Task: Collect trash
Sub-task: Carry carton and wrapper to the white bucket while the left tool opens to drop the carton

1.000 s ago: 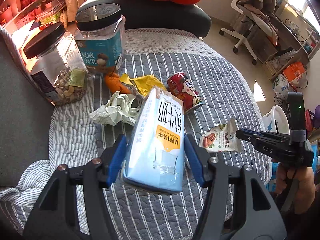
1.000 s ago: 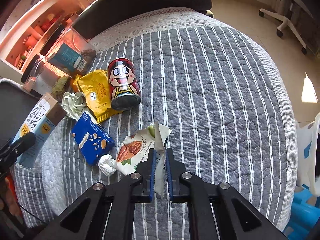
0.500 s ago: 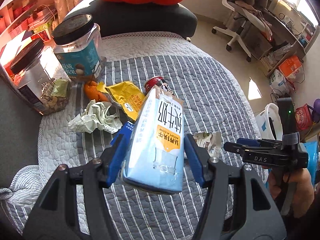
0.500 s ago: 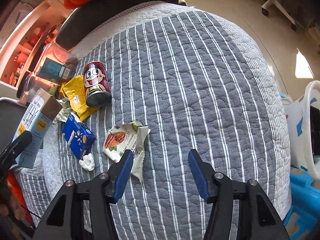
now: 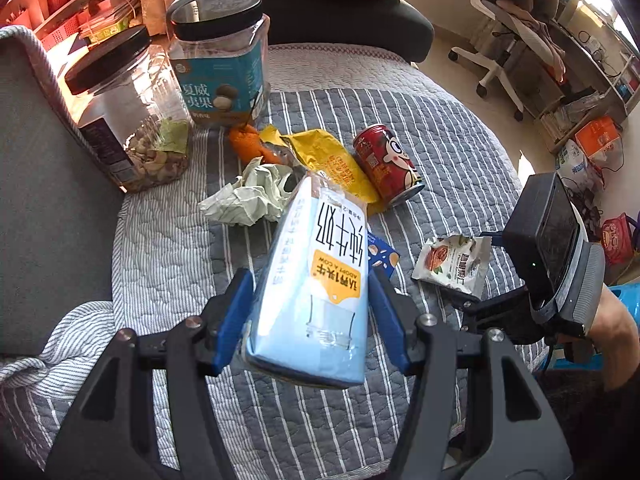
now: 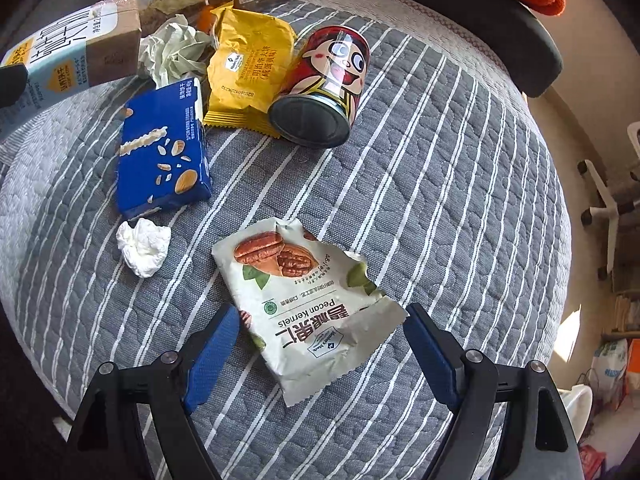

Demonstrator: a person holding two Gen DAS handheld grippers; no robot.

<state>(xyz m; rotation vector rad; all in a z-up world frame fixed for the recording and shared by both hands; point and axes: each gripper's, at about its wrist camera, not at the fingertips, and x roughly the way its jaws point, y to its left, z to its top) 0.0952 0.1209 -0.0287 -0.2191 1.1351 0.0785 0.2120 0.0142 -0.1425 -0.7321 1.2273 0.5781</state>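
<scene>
My left gripper (image 5: pixel 308 292) is shut on a pale blue milk carton (image 5: pixel 316 280), held tilted above the striped quilt (image 5: pixel 440 128). My right gripper (image 6: pixel 320 316) points down over a torn pecan wrapper (image 6: pixel 308 312) that lies flat on the quilt. Its jaws are opening and stand wide on either side of the wrapper, the pads clear of it. Further off lie a white tissue ball (image 6: pixel 144 248), a blue snack box (image 6: pixel 164 152), a red cartoon can (image 6: pixel 324 92) on its side, a yellow wrapper (image 6: pixel 248 64) and crumpled greenish paper (image 6: pixel 172 52).
Two clear jars with black lids (image 5: pixel 132 120) (image 5: pixel 224 64) stand at the quilt's far left, an orange peel (image 5: pixel 248 144) beside them. A black cushion (image 5: pixel 340 20) bounds the far side. The quilt drops off at the right towards the floor and an office chair (image 5: pixel 508 52).
The right gripper let go of the pecan wrapper, opened wide, rolled and sank closer to the quilt; the wrapper now lies flat. The left gripper still holds the carton.
</scene>
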